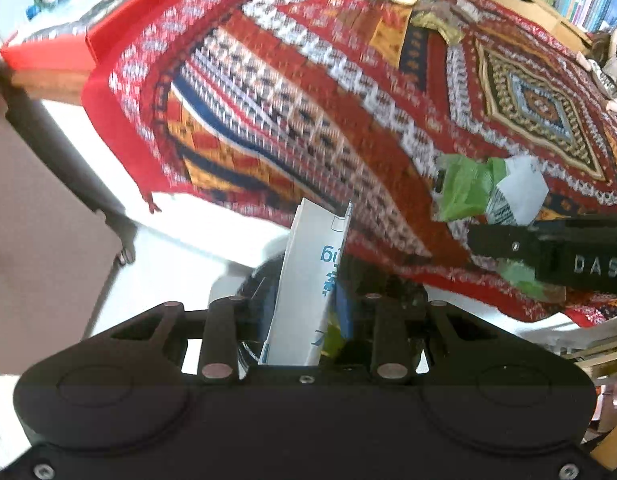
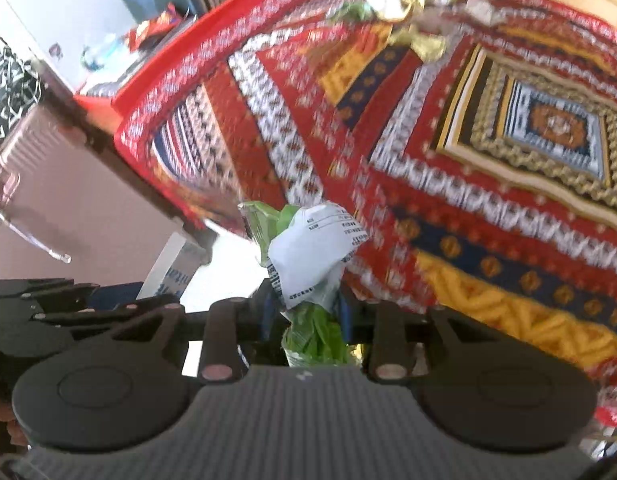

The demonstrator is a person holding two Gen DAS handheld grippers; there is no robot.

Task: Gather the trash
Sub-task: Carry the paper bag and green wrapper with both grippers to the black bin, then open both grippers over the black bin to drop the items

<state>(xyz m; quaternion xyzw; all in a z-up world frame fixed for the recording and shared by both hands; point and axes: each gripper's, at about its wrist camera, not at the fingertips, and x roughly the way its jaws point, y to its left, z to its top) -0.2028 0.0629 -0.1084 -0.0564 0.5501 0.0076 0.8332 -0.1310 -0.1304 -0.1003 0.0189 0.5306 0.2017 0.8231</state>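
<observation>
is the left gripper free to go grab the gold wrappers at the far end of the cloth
Probably not yet: the left gripper is shut on a white carton. The gold wrappers lie open on the patterned cloth, nothing covering them.

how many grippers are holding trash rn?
2. Left gripper holds a white printed packet; right gripper holds a green-and-white wrapper wad. More wrappers lie unheld on the patterned cloth.

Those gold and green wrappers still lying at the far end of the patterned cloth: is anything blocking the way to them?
Nothing visible lies on the red patterned cloth before the crumpled gold and green wrappers. But both tools are full: the left holds a white carton, the right a green-and-white wrapper bundle.
</observation>
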